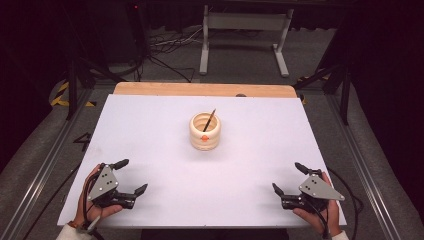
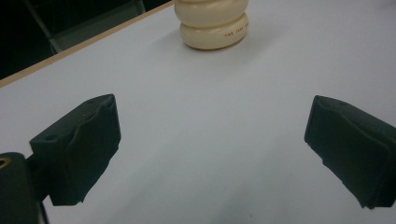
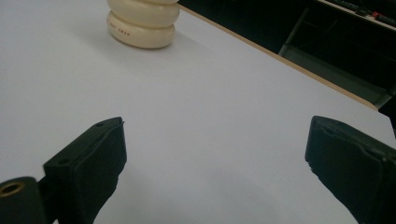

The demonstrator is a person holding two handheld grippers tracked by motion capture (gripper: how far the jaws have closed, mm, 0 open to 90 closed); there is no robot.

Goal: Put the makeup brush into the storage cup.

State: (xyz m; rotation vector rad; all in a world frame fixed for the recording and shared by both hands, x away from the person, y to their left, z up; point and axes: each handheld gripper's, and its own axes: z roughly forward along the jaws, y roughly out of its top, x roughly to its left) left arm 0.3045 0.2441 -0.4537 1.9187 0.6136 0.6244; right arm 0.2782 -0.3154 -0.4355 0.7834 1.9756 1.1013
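A white board [image 1: 165,150] covers most of the table, with a strip of bare wood [image 1: 200,89] showing along its far edge. Beyond that, on the grey floor, lie loose black cables [image 1: 165,50], and the pale legs of a metal frame [image 1: 245,35] stand further back. Black stand legs with yellow-and-black striped tape at their feet sit off both far corners.

On the board, a little past the middle, stands a cream ribbed holder [image 1: 205,132], built like stacked rings, with a small orange mark on its near side. A thin dark stick [image 1: 210,120], perhaps a pencil or brush, leans inside it with its top tilted to the right. The white surface between the holder and the two tools is bare.

The left gripper [image 1: 131,176] rests near the front left corner of the board, held in the person's left hand [image 1: 92,200], its jaws spread wide apart and holding nothing. The right gripper [image 1: 289,176] sits near the front right corner in the right hand [image 1: 317,212], jaws likewise wide apart and empty.

The holder is well apart from both, roughly midway between them and further out. In the left gripper view it [image 2: 214,23] stands ahead near the top edge; in the right gripper view it [image 3: 142,23] is ahead and off to the upper left.
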